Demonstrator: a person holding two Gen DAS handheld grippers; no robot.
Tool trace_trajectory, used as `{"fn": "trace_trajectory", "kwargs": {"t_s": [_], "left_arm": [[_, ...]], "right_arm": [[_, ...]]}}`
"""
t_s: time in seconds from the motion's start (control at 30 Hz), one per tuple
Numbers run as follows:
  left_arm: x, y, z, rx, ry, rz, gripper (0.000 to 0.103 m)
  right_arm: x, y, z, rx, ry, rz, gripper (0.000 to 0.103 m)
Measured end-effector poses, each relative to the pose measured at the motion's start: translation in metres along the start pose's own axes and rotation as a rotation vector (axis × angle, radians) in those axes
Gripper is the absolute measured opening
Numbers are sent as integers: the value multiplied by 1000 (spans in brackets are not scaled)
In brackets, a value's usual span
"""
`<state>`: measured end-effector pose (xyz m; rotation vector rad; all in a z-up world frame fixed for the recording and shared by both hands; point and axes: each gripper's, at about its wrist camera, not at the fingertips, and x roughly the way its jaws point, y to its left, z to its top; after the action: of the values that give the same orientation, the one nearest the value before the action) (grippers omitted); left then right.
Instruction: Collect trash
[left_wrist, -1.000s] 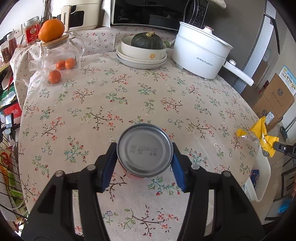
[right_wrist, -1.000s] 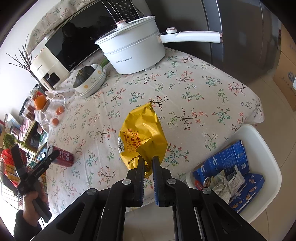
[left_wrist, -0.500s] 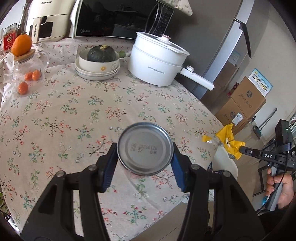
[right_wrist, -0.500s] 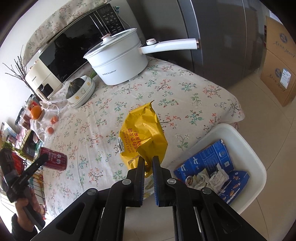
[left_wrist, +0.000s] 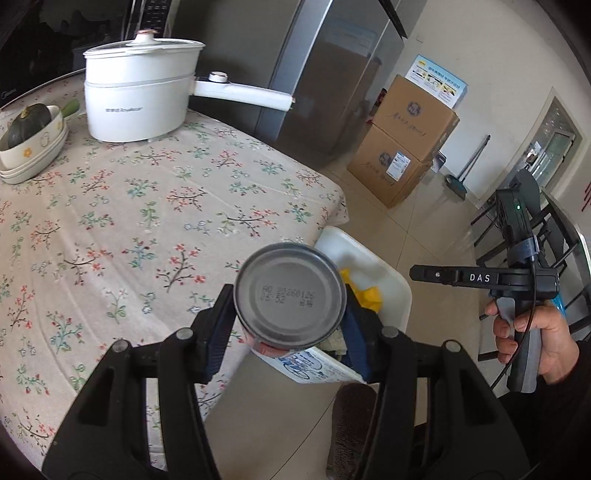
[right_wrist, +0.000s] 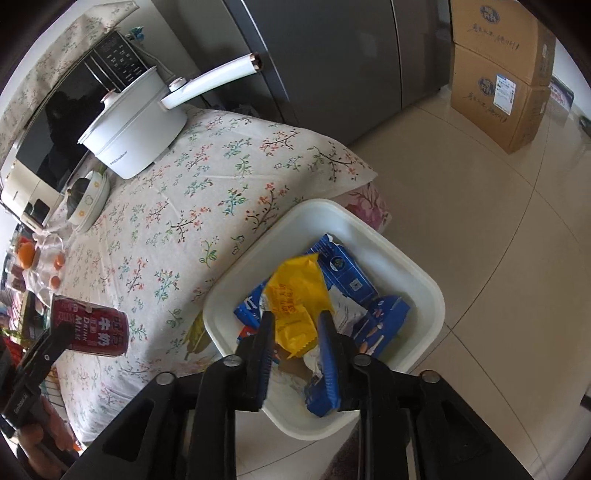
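Left wrist view: my left gripper (left_wrist: 290, 314) has its blue pads pressed on either side of a red drink can with a silver stamped base (left_wrist: 290, 297); the can hangs past the edge of the floral-clothed table (left_wrist: 147, 206), just above the near rim of the white plastic bin (left_wrist: 388, 280) on the tiled floor; my right hand (left_wrist: 535, 332) grips the other tool's handle off to the side. In the right wrist view my right gripper (right_wrist: 295, 332) points down over that bin, its jaws opening; the crumpled yellow snack wrapper (right_wrist: 295, 299) lies between the blue pads, neither pressing it, on top of blue packets (right_wrist: 343, 269); whether it has landed I cannot tell.
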<state>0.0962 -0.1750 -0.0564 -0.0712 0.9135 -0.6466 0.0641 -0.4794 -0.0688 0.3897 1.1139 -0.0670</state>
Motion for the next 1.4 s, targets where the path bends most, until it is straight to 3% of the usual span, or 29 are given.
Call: {"fn": "trace_trajectory", "kwargs": {"t_s": [0.03,0.27,0.5,0.57,0.6,0.63,0.8,0.97,1.13,1.23,1.4], "left_arm": [[8,-8,0,12,12,-12,56],[60,-54,-2,85,79,-57,56],[93,-61,-7,65,126,-63,58],[96,-63,-8,71,133,-59,77],[97,-63,-8,69,152,-33,94],[95,-63,-8,65,158,-2,98],[54,-46,-7,46,133,122,102],[-10,-1,-18,-78,81,243,102],[-78,22,-42,-132,14,430,102],[-116,25,-61,-135,-40,486,102],[-155,23,-90,-137,-106,546,102]], "right_arm": [[-3,-4,0,-1,-9,-9,51],[-13,-26,-2,-12,-20,-38,52],[-15,-47,-4,17,-19,-62,52],[-16,-48,-3,16,-22,-73,53],[-17,-47,-3,12,-25,-82,55],[-18,-46,-3,5,-32,-87,59],[-33,-30,-6,-29,-80,-112,70],[-52,15,-17,-117,-141,-113,85],[-63,81,-52,-254,-182,-75,94],[-64,126,-81,-382,-231,-108,101],[-60,181,-120,-462,-265,-111,101]]}}
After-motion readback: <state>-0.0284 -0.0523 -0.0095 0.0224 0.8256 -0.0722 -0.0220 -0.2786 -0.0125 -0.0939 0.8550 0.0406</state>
